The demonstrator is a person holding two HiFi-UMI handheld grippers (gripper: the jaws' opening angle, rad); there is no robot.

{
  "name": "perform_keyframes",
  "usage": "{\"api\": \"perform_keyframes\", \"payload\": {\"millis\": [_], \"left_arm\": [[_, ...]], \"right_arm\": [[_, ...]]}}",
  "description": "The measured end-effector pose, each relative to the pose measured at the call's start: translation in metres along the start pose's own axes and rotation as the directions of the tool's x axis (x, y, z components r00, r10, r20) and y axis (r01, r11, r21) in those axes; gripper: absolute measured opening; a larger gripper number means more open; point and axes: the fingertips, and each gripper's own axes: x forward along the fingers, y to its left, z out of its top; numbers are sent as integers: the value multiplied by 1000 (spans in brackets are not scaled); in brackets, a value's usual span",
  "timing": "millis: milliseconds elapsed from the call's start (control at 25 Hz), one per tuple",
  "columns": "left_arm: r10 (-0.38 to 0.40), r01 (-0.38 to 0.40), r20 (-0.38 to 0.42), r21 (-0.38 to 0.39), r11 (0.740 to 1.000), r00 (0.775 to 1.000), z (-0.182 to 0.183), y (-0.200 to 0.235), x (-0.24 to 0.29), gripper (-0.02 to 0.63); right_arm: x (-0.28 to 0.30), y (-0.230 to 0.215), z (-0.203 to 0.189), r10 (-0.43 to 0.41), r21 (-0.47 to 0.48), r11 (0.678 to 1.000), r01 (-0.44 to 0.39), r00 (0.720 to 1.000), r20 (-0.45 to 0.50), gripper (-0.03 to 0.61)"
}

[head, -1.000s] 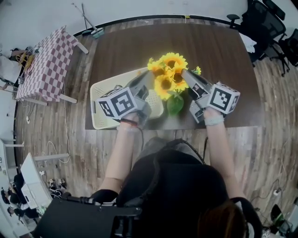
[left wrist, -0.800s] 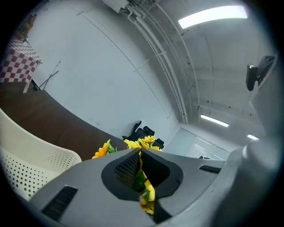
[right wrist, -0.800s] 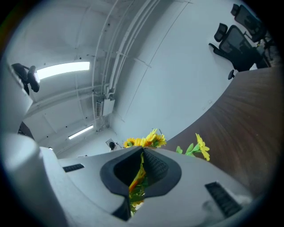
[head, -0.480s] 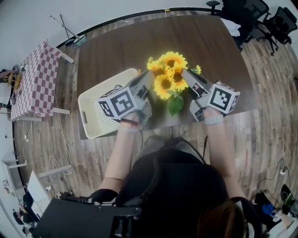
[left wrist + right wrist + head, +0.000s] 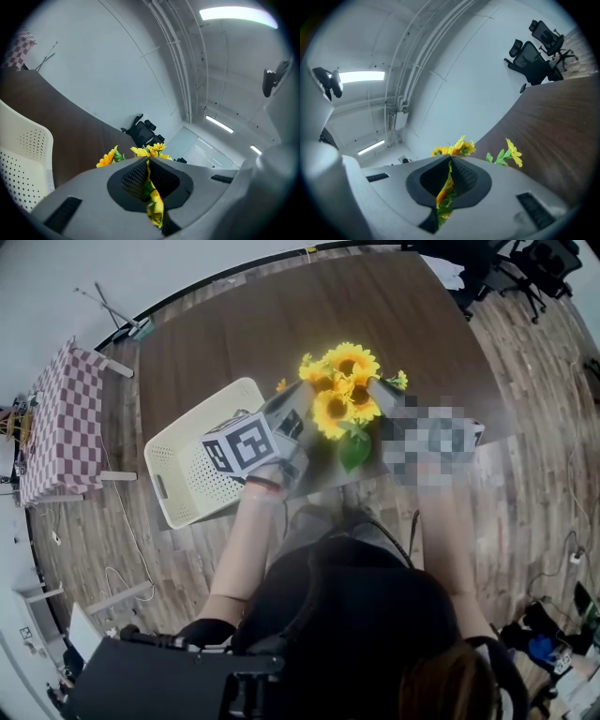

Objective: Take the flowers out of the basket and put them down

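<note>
Head view puts the flowers (image 5: pixel 342 390) clear of the basket (image 5: pixel 192 479), which lies at their eight o'clock on the table (image 5: pixel 281 324). The left gripper (image 5: pixel 300 399) is clenched on the flowers from nine o'clock and the right gripper (image 5: pixel 380 390) from three, both equally near. Their long axis runs twelve to six, heads at twelve. Bare table for laying them down lies at twelve.
</note>
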Motion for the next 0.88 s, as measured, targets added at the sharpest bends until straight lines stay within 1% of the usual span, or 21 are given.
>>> {"api": "perform_keyframes", "payload": {"millis": [120,280,360,440,520,640,720,880], "left_arm": [[0,0,-16,-17,1000,1000,-4,3,2,5],[2,-2,-41,-20,1000,999,-33,-13,26,5],[6,-7,-52,-22,1000,999,-42,-14,32,4],[13,-13,-58,-14,1000,998,-51,-11,32,5],[16,-16,-66,4,1000,998,-68,-10,32,5],[-2,1,-78,-17,1000,997,-92,-12,36,5],[-9,7,-72,-37,999,997,-92,-10,38,5],[9,-13,-83,-42,999,997,-89,-3,42,5]], "right_arm": [[-2,-3,-3,-22,10,1000,22,1000,-1,2],[-35,-28,0,-33,23,999,33,999,11,2],[-41,-36,-2,-37,32,999,37,999,14,2],[-47,-43,-9,-44,41,998,44,999,17,2],[-58,-52,-21,-47,52,998,46,999,25,3],[-71,-66,-33,-52,74,996,49,998,37,2],[-69,-69,-34,-59,85,995,55,998,35,2],[-64,-71,-32,-73,98,993,70,997,25,2]]}}
